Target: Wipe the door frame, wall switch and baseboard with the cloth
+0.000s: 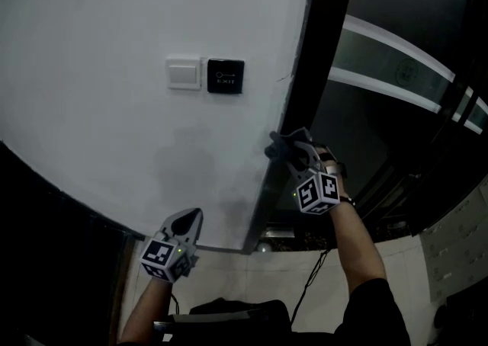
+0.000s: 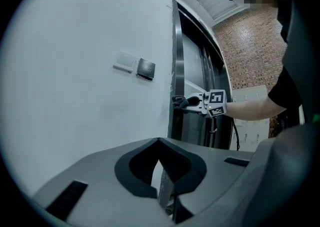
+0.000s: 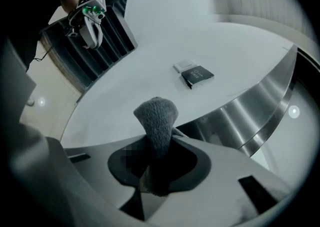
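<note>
The right gripper is clamped on the grey cloth. The cloth is bunched into a roll with its long axis laid along the jaws. Its rounded end is pushed out past the tips and pointed at the edge where the white wall is met by the dark door frame; contact cannot be judged. The left gripper is held lower, near the wall, its jaws pressed together on nothing. Higher on the wall, the wall switch and a black exit button are set side by side.
</note>
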A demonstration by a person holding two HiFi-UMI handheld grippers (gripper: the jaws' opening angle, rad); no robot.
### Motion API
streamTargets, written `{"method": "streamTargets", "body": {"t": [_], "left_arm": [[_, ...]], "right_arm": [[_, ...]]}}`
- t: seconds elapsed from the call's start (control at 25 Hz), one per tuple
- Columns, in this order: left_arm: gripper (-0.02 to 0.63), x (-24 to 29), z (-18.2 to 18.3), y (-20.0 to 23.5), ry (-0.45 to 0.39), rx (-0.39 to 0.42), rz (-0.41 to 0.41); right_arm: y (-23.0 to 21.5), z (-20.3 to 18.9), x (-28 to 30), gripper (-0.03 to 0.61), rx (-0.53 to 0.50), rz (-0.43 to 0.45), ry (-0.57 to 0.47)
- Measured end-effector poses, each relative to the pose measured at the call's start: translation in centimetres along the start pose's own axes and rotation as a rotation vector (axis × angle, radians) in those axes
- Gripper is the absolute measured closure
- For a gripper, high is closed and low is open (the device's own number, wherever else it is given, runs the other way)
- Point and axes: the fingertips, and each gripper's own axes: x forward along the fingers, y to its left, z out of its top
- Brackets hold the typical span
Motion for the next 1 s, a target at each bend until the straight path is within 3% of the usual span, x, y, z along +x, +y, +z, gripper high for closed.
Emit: {"method": "streamTargets", "body": {"t": [0.4, 1.0], "left_arm": [[0.621, -0.7, -0.8, 1.5, 0.008, -0.017, 0.073], [0.621, -1.6, -1.5, 1.2, 0.021, -0.021, 0.073]], "right_arm": [[4.2, -1.8, 0.6, 0.489, 0.065, 0.083, 0.004], [12.5, -4.5, 2.9, 0.489, 0.172, 0.258, 0.085]]}}
